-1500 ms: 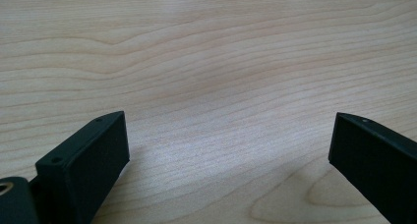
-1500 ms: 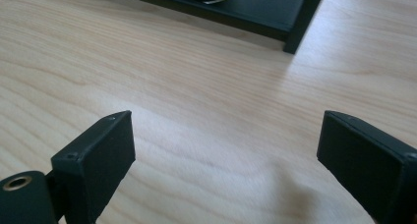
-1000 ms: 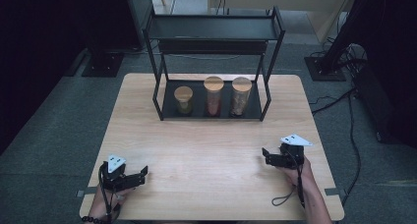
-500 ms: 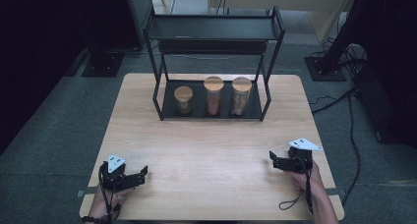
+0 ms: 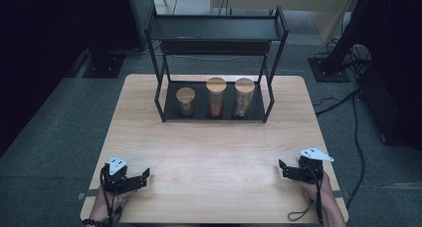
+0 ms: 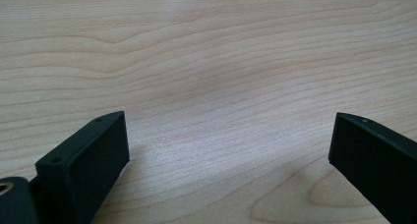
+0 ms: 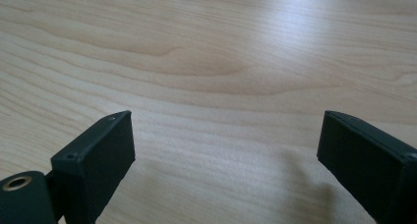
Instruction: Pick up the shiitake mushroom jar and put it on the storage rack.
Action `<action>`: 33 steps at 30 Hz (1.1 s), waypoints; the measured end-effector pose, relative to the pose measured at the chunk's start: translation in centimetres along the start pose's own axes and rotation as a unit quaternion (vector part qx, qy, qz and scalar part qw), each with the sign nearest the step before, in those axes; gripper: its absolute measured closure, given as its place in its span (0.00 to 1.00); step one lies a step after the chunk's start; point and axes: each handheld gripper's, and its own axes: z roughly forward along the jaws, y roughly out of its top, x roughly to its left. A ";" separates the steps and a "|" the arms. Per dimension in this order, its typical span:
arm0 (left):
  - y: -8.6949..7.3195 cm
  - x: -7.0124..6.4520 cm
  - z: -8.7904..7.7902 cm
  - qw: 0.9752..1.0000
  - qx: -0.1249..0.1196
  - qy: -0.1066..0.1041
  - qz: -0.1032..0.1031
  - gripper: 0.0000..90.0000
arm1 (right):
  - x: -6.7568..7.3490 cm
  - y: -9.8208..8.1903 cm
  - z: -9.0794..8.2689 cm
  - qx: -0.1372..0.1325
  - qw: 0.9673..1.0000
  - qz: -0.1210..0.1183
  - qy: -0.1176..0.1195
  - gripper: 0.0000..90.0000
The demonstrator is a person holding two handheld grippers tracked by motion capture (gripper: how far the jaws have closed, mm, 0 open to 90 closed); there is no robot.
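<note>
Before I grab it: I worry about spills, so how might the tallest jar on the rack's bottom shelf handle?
The tallest jar looks narrow for its height, so probably tippy. It seems full, likely heavyish. Its smooth wall may be slippery.

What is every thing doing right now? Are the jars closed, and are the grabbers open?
left gripper: open, nothing between its jaws, low over the table
right gripper: open, nothing between its jaws, low over the table
short jar: upright on the rack's bottom shelf, lid on
middle jar: upright, lid on
right-hand jar: upright, lid on
rack: standing at the table's far side, top shelf bare
table: bare wood between rack and grippers
</note>
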 end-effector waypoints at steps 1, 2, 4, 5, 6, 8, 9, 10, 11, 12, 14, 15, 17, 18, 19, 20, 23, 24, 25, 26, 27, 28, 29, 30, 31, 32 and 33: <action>0.0 0.0 0.0 1.000 0.000 0.001 0.000 0.02 | -0.1 -0.1 -0.1 -0.002 1.000 0.002 0.001 0.08; 0.0 0.0 0.0 1.000 0.000 0.001 0.000 0.02 | -0.1 -0.1 -0.2 -0.002 1.000 0.003 0.001 0.08; 0.0 0.0 0.0 1.000 0.000 0.001 -0.001 0.02 | -0.2 -0.2 -0.4 -0.002 1.000 0.004 0.000 0.08; 0.0 0.0 0.0 1.000 0.000 0.001 -0.001 0.02 | -0.2 -0.3 -0.4 -0.002 1.000 0.004 0.001 0.08; 0.0 0.0 0.0 1.000 0.000 0.001 -0.001 0.02 | -0.2 -0.3 -0.5 -0.001 1.000 0.005 0.001 0.08; 0.0 0.0 0.0 1.000 0.000 0.001 -0.001 0.02 | -0.3 -0.4 -0.6 -0.002 1.000 0.006 0.000 0.08; 0.0 0.0 0.0 1.000 0.000 0.001 -0.001 0.02 | -0.4 -0.5 -0.7 -0.002 1.000 0.004 -0.002 0.08; 0.0 0.0 0.0 1.000 0.000 0.002 -0.001 0.02 | -0.4 -0.5 -0.7 -0.003 1.000 0.005 -0.003 0.08; 0.0 0.0 0.0 1.000 0.000 0.002 -0.001 0.02 | -0.5 -0.5 -0.8 -0.002 1.000 0.006 -0.005 0.08; 0.0 0.0 0.0 1.000 0.000 0.001 -0.001 0.02 | -0.6 -0.6 -0.8 -0.003 1.000 0.007 -0.005 0.08; 0.0 0.0 0.0 1.000 0.000 0.001 -0.001 0.02 | -0.8 -0.8 -1.0 -0.002 1.000 0.009 -0.007 0.08; 0.0 0.0 0.0 1.000 0.000 0.001 -0.001 0.02 | -0.9 -0.8 -1.1 -0.002 1.000 0.009 -0.007 0.08; 0.0 0.0 0.0 1.000 0.000 0.001 0.000 0.02 | -1.2 -1.0 -1.3 -0.001 1.000 0.012 -0.006 0.08; 0.0 0.0 0.0 1.000 0.000 0.001 0.000 0.02 | -1.3 -1.1 -1.4 0.000 1.000 0.012 -0.006 0.08; 0.0 0.0 0.0 1.000 0.001 0.001 0.000 0.02 | -1.4 -1.2 -1.5 0.000 1.000 0.012 -0.006 0.08; 0.0 0.0 0.0 1.000 0.001 0.001 0.001 0.02 | -1.5 -1.3 -1.6 -0.001 1.000 0.013 -0.005 0.08; 0.0 0.0 0.0 1.000 0.001 0.003 0.000 0.02 | -1.7 -1.6 -1.9 -0.001 1.000 0.017 -0.002 0.08; 0.0 0.0 0.0 1.000 0.001 0.003 0.000 0.02 | -1.8 -1.6 -2.0 0.000 1.000 0.013 -0.002 0.08; 0.0 0.0 0.0 1.000 0.000 0.003 0.000 0.02 | -1.8 -1.7 -2.1 0.001 1.000 0.013 -0.003 0.08; 0.0 0.0 0.0 1.000 0.000 0.003 0.000 0.02 | -1.9 -1.7 -2.1 0.002 1.000 0.012 -0.004 0.08; 0.0 0.0 0.0 1.000 0.001 0.003 0.000 0.02 | -1.9 -1.8 -2.2 0.002 1.000 0.012 -0.005 0.08; 0.0 0.0 0.0 1.000 0.001 0.003 0.000 0.02 | -2.0 -1.9 -2.3 0.002 1.000 0.012 -0.005 0.08; 0.0 0.0 0.0 1.000 0.001 0.003 0.000 0.02 | -2.1 -1.9 -2.3 0.002 1.000 0.012 -0.006 0.08; 0.0 0.0 0.0 1.000 0.001 0.003 0.000 0.02 | -2.2 -2.0 -2.4 0.002 1.000 0.014 -0.007 0.08; 0.0 0.0 0.0 1.000 0.001 0.003 0.000 0.02 | -2.2 -2.1 -2.5 0.003 1.000 0.014 -0.007 0.08; 0.0 0.0 0.0 1.000 0.001 0.003 0.000 0.02 | -2.3 -2.1 -2.6 0.003 1.000 0.013 -0.008 0.08; 0.0 0.0 0.0 1.000 0.000 0.003 0.000 0.02 | -2.4 -2.2 -2.7 0.004 1.000 0.013 -0.009 0.08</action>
